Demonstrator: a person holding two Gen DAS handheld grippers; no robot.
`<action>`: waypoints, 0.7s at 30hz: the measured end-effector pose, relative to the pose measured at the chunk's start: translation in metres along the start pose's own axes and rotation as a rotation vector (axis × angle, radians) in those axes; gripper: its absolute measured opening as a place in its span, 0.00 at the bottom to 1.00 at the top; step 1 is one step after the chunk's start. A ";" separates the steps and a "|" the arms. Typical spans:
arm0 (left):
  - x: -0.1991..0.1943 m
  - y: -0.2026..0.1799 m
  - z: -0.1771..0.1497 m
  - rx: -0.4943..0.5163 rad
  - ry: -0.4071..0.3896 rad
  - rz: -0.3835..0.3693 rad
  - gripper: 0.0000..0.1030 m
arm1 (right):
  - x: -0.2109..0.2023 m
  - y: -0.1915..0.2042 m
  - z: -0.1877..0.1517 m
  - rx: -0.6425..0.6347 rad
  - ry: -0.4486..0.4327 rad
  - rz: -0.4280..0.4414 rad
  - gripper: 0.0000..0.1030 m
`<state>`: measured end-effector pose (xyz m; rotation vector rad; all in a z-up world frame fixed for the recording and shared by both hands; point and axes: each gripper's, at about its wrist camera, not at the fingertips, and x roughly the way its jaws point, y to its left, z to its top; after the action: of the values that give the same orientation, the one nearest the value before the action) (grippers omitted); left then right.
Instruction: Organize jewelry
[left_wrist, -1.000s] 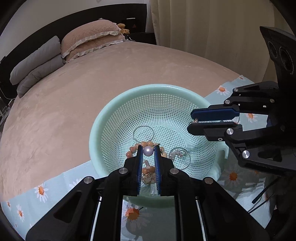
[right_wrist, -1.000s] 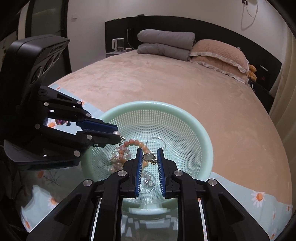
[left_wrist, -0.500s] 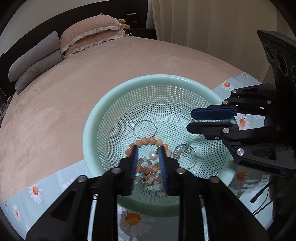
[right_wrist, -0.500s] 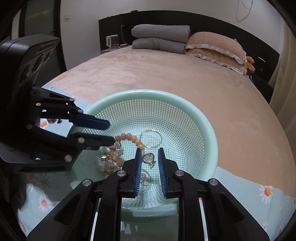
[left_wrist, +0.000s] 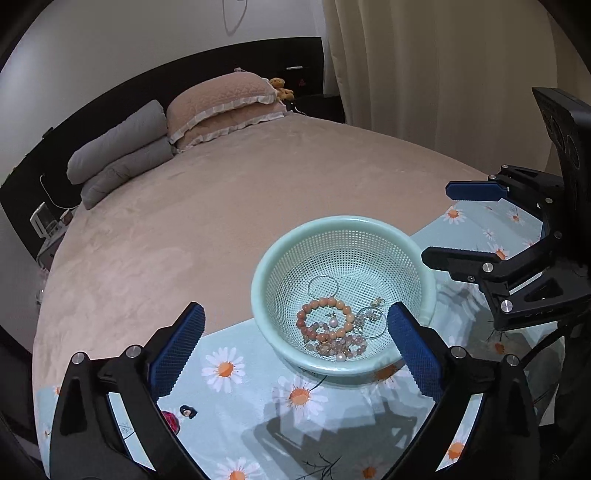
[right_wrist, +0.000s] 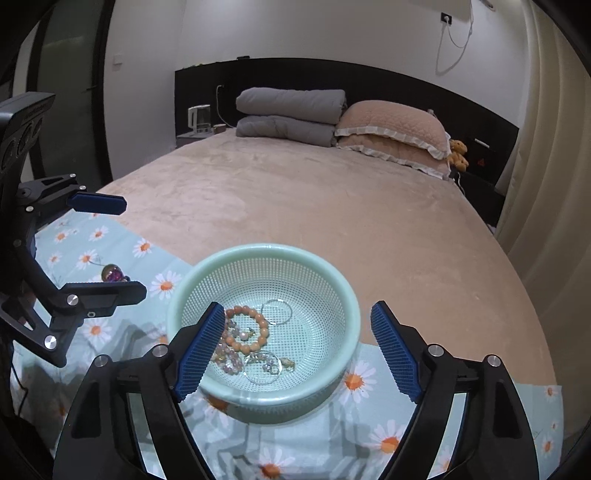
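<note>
With both the left gripper (left_wrist: 295, 343) and right gripper (right_wrist: 297, 343) just spread wide and empty, the jewelry (left_wrist: 334, 326) sits low-centre in the basket (left_wrist: 295, 236), so reach next for the stray bead (right_wrist: 110, 274) on the cloth.

From my seat I can read no words, brand or number anywhere. The right tongs' black frame (left_wrist: 535, 314) carries faint raised letters, too small to make out. On the dark headboard (right_wrist: 480, 147) sits a small red triangular mark (right_wrist: 481, 161), and beside it a pale strip; neither shows legible writing.
</note>
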<state>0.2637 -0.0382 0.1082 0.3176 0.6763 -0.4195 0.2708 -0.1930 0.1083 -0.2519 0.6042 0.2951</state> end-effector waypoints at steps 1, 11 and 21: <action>-0.011 0.000 0.002 0.004 -0.007 0.004 0.94 | -0.011 0.002 0.003 0.002 -0.013 -0.006 0.79; -0.114 -0.030 -0.007 0.033 -0.071 0.063 0.94 | -0.119 0.028 0.014 -0.038 -0.097 -0.033 0.86; -0.194 -0.047 -0.034 -0.033 -0.143 0.067 0.94 | -0.215 0.054 -0.005 -0.045 -0.164 -0.069 0.88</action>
<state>0.0868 -0.0131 0.2036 0.2757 0.5313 -0.3627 0.0807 -0.1869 0.2231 -0.2885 0.4268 0.2601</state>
